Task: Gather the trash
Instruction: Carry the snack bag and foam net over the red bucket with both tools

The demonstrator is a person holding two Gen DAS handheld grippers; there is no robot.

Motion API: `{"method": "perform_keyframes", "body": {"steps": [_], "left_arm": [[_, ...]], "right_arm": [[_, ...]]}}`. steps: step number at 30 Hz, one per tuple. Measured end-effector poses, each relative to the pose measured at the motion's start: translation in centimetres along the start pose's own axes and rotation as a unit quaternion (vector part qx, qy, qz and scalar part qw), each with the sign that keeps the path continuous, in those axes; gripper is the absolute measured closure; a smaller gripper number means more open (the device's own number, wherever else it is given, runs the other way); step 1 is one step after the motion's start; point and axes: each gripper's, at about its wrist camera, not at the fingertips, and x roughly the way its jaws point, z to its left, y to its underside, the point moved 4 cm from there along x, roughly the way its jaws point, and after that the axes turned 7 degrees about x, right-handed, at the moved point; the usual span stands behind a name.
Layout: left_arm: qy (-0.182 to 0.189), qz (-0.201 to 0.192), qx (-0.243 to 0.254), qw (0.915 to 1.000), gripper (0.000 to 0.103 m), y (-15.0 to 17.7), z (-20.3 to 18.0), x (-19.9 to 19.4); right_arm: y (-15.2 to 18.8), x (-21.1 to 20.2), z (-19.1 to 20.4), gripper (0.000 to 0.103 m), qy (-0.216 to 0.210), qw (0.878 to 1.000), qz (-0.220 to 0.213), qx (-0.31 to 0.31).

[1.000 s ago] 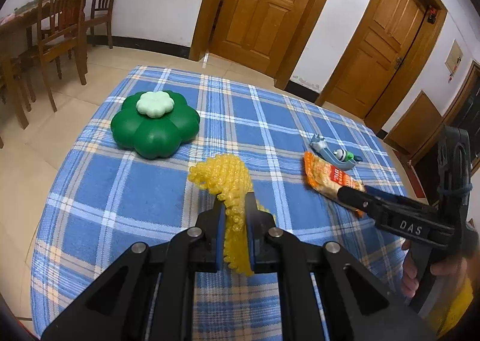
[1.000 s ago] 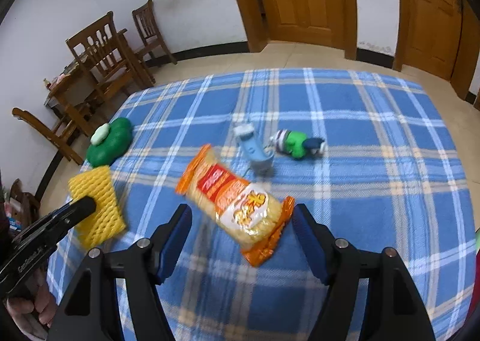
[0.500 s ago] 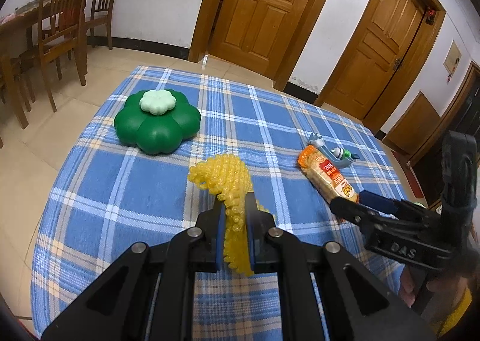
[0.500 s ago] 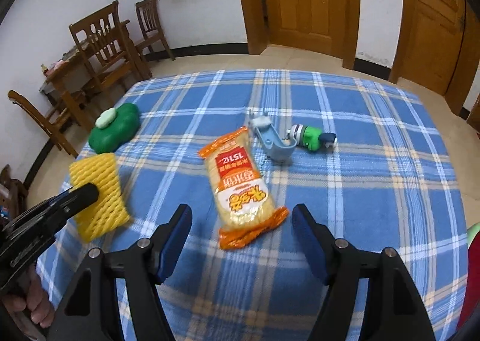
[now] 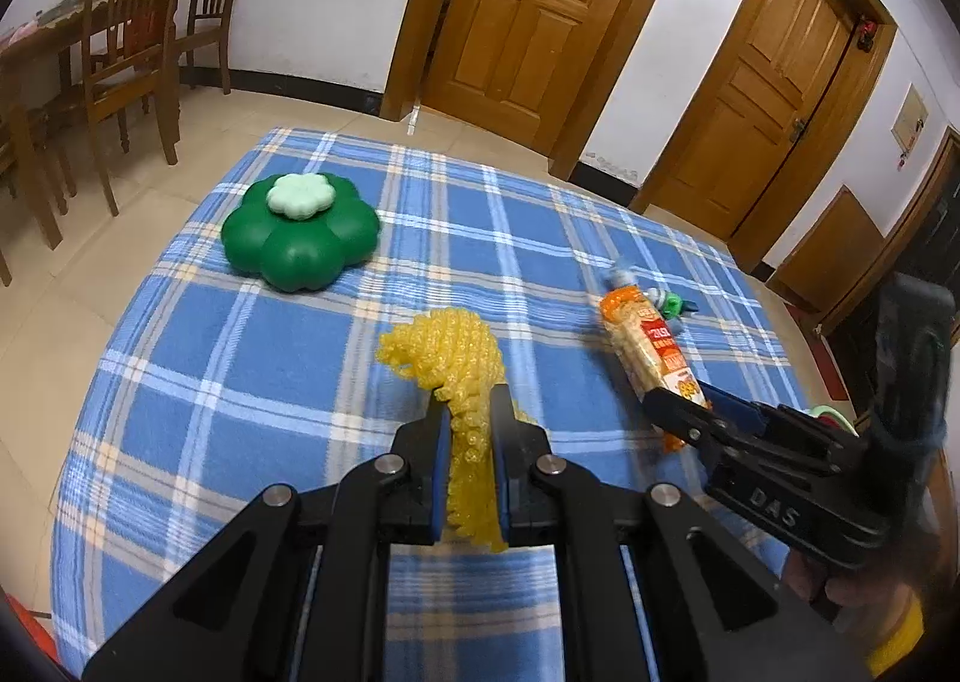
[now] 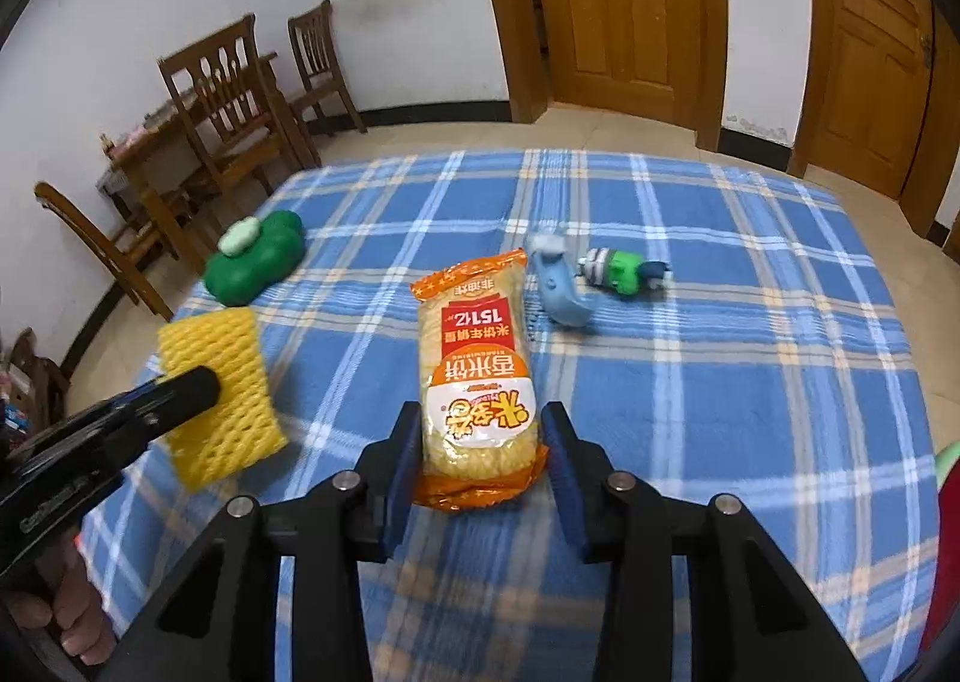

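- Right wrist view: the right gripper (image 6: 480,460) is seen from behind, its jaws closing around the near end of an orange snack packet (image 6: 477,382). The packet lies between the blue pads; whether the pads already press on it cannot be told, as a thin gap seems to remain on the right side.
- The packet's long axis is seen to run straight away from the gripper, so the jaws are set across its narrow width. It rests flat on the blue checked tablecloth (image 6: 750,412).
- Beyond the packet's far end, a pale blue plastic piece (image 6: 558,286) is lying just beside it, and a small green toy (image 6: 624,271) lies a little further right of that. Neither is between the jaws, so the closing move is judged to be unobstructed.
- Left of the packet, a yellow foam net (image 6: 216,382) is held off the cloth.
- Left wrist view: the left gripper (image 5: 471,430) is clamped tight on the yellow foam net, which is squeezed thin between the pads and curls up past them.
- From this view the packet is seen to the right of the foam net, with the right gripper's tips at its near end; the right hand is clearly the nearer one.
- A green flower-shaped container (image 5: 300,241) with a pale lid is standing well to the left of the packet, out of the way.
- Wooden chairs (image 5: 138,39) and wooden doors (image 5: 528,15) are seen beyond the cloth.
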Motion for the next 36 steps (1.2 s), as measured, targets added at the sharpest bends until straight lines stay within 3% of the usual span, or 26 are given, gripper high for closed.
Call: {"method": "perform_keyframes", "body": {"steps": [9, 22, 36], "left_arm": [[0.022, -0.006, 0.038, 0.999, 0.092, -0.6, -5.4, -1.2], [0.083, 0.0, 0.076, 0.9936, 0.092, -1.1, -12.6, -1.8], [0.157, 0.031, 0.126, 0.979, 0.092, -0.6, -22.5, -1.2]], "right_arm": [[1.1, -6.6, -4.0, 0.06, -0.006, 0.997, -0.038, 0.066], [3.0, -14.6, -13.0, 0.06, 0.069, 0.981, -0.086, 0.162], [6.8, -19.8, -21.3, 0.06, 0.129, 0.959, -0.106, 0.23]]}}
